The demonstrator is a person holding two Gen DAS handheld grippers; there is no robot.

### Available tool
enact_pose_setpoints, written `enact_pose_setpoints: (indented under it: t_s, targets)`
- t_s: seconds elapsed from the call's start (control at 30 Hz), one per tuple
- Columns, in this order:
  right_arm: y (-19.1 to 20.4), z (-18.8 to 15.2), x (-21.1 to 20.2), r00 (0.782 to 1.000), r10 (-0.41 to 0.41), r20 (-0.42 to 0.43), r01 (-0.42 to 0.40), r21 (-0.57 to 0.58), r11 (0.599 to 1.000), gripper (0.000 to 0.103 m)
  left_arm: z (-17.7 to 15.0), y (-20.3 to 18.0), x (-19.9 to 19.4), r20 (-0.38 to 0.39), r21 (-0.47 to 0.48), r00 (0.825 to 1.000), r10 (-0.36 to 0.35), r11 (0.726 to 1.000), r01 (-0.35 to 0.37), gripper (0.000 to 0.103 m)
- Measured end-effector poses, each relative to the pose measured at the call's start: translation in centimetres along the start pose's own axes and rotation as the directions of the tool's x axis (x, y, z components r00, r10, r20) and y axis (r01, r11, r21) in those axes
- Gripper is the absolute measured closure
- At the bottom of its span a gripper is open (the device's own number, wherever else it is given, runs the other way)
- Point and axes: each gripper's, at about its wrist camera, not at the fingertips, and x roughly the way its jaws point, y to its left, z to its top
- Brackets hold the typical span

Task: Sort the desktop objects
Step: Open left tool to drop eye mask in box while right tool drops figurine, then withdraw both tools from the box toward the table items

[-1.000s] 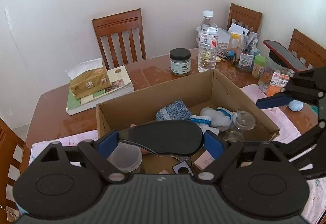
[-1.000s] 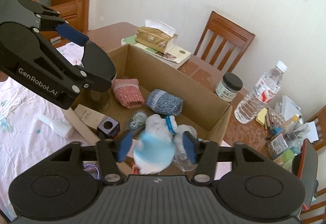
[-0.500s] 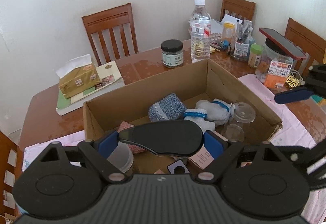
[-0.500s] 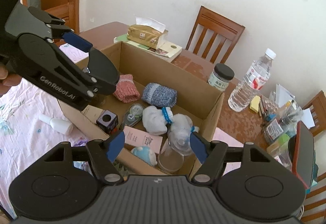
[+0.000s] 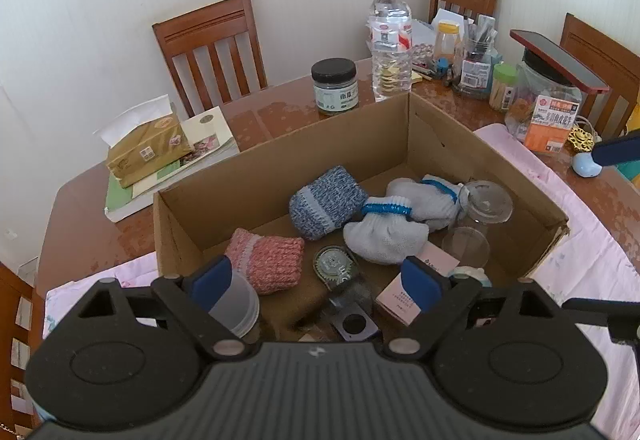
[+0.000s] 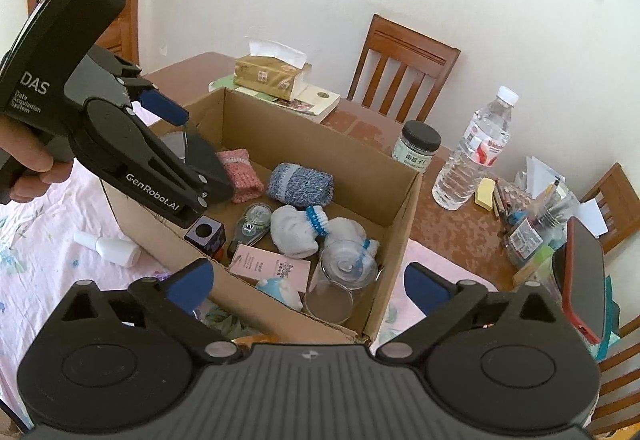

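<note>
An open cardboard box (image 5: pixel 320 143) holds rolled socks (image 5: pixel 326 203), glass cups (image 5: pixel 484 199), a pink card (image 5: pixel 416 280) and a dark cube (image 5: pixel 354 324). My left gripper (image 5: pixel 316 284) hangs over the box's near end with its jaws opening, and nothing shows between its pads there. In the right wrist view a black oval case (image 6: pixel 212 167) shows at the left gripper (image 6: pixel 188 159); I cannot tell whether they touch. My right gripper (image 6: pixel 308 286) is opening wide over the box corner (image 6: pixel 320 151), with nothing between its pads. A light-blue toy (image 6: pixel 280 290) lies in the box below it.
A pink cloth (image 6: pixel 48 272) under the box carries a small white bottle (image 6: pixel 106 244). Behind the box stand a dark-lidded jar (image 5: pixel 334 85), a water bottle (image 5: pixel 390 43), a tissue box (image 5: pixel 148 149) on a book and a pen pot (image 5: pixel 476 67). Wooden chairs ring the table.
The right jaws spread wide and the light-blue toy dropped from them into the box. The black oval case has left the gap of the left pads in the left wrist view.
</note>
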Motion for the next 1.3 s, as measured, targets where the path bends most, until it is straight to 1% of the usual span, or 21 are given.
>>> enact_pose_setpoints:
  t_s: [0.33, 0.5, 0.6, 0.8, 0.93, 1.17, 1.3]
  targets:
    - [0.3, -1.4, -0.3, 0.999, -0.006, -0.042, 0.006, 0.004, 1.0, 0.0, -1.1, 1.0, -2.4, -0.001, -0.01, 1.0, 0.001, 1.0, -0.001, 0.01]
    - [0.3, -2.0, -0.5, 0.998, 0.008, -0.056, -0.005, 0.043, 0.999, 0.0, -1.7, 1.6, -4.1, 0.009, -0.007, 1.0, 0.024, 1.0, -0.024, 0.01]
    - [0.2, -2.3, -0.6, 0.998, 0.01, -0.058, -0.007, 0.067, 0.998, 0.0, -2.2, 2.3, -5.0, 0.01, -0.026, 0.999, 0.043, 0.999, -0.042, 0.009]
    - [-0.1, -2.8, -0.8, 0.998, 0.034, -0.06, -0.025, 0.133, 0.991, 0.0, -3.7, 3.5, -6.0, -0.026, -0.091, 0.998, 0.059, 0.994, -0.061, 0.009]
    - [0.0, -3.2, -0.9, 0.997, 0.041, -0.067, -0.03, 0.158, 0.987, 0.0, -5.2, 3.6, -6.3, -0.053, -0.133, 0.996, 0.074, 0.988, -0.081, 0.009]
    - [0.1, -4.5, -0.5, 0.993, 0.072, -0.094, -0.051, 0.204, 0.978, 0.0, -7.7, 3.7, -5.6, -0.119, -0.202, 0.989, 0.085, 0.973, -0.108, 0.008]
    - [0.5, -4.9, -0.2, 0.991, 0.072, -0.111, -0.049, 0.202, 0.978, 0.0, -8.9, 3.5, -5.0, -0.146, -0.246, 0.986, 0.087, 0.962, -0.121, 0.008]
